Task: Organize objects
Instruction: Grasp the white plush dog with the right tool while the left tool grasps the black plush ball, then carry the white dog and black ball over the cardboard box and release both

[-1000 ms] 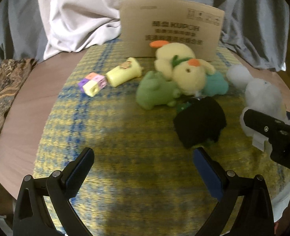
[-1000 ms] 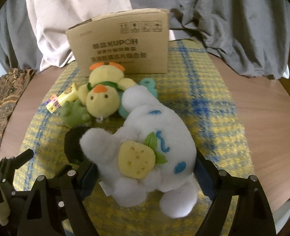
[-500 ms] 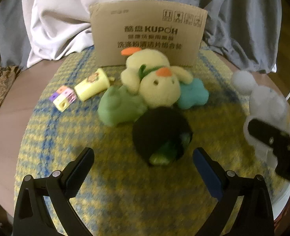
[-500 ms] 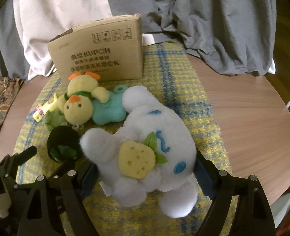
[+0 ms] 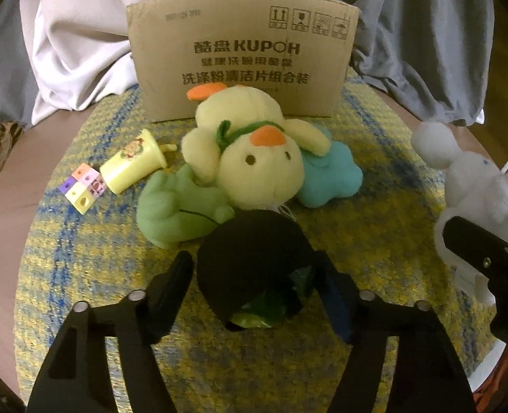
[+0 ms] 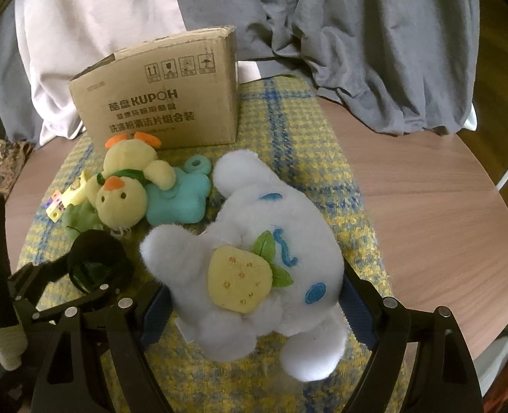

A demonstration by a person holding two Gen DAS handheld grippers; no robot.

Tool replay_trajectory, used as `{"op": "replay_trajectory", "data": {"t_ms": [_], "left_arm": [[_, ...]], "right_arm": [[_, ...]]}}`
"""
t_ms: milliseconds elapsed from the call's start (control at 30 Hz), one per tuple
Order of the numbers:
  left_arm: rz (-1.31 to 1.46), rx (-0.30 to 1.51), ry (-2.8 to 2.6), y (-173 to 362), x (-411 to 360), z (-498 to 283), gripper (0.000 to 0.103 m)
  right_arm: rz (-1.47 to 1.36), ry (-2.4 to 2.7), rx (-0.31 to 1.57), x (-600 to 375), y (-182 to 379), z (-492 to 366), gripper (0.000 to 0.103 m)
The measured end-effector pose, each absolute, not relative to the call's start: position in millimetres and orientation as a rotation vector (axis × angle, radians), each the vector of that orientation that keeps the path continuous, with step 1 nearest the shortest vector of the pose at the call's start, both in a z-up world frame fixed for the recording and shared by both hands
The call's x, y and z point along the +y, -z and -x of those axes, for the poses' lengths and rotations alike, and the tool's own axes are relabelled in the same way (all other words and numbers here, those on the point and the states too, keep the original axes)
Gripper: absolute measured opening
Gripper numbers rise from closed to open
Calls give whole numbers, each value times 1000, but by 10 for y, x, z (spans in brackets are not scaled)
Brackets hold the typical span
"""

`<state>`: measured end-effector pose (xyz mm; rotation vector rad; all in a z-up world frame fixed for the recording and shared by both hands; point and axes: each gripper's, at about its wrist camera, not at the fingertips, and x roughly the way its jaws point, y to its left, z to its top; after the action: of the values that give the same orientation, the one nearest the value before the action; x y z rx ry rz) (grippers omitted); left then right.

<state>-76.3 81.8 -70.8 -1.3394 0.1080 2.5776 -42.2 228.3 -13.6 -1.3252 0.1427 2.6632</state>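
Cube block [image 5: 81,188]: far left on the checked mat [image 5: 81,275], just beside the yellow cup [image 5: 133,161], which lies on its side.
Left gripper [image 5: 254,268]: narrowed around the black plush [image 5: 254,265], fingers against both flanks; appears clenched on it, though full contact hard to confirm.
Black plush: dead ahead between the left fingers, near front of mat, touching the green plush [image 5: 171,210].
Pile: yellow duck plush [image 5: 254,158] atop green plush and teal plush [image 5: 329,179], directly in front of the cardboard box [image 5: 240,58].
Right gripper [image 6: 254,296]: spread wide, clasping the white plush [image 6: 254,241] across its body.
White plush: long axis running away from the right gripper, toward the box.
Turning relation: box straight beyond both loads; likely destination, top not visible from the left wrist view.
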Motion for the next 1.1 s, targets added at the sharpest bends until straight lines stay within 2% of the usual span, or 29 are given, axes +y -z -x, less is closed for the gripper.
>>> {"op": "replay_trajectory", "data": {"t_ms": [333,1100], "left_arm": [[1324,128,-2593,598,792,651,62],[1147,127,-2770,-248,452,852,62]], "right_arm": [[1275,-2698,121,2230,-18,404,85],[1119,-2875,122,1891,-593,651,85]]}}
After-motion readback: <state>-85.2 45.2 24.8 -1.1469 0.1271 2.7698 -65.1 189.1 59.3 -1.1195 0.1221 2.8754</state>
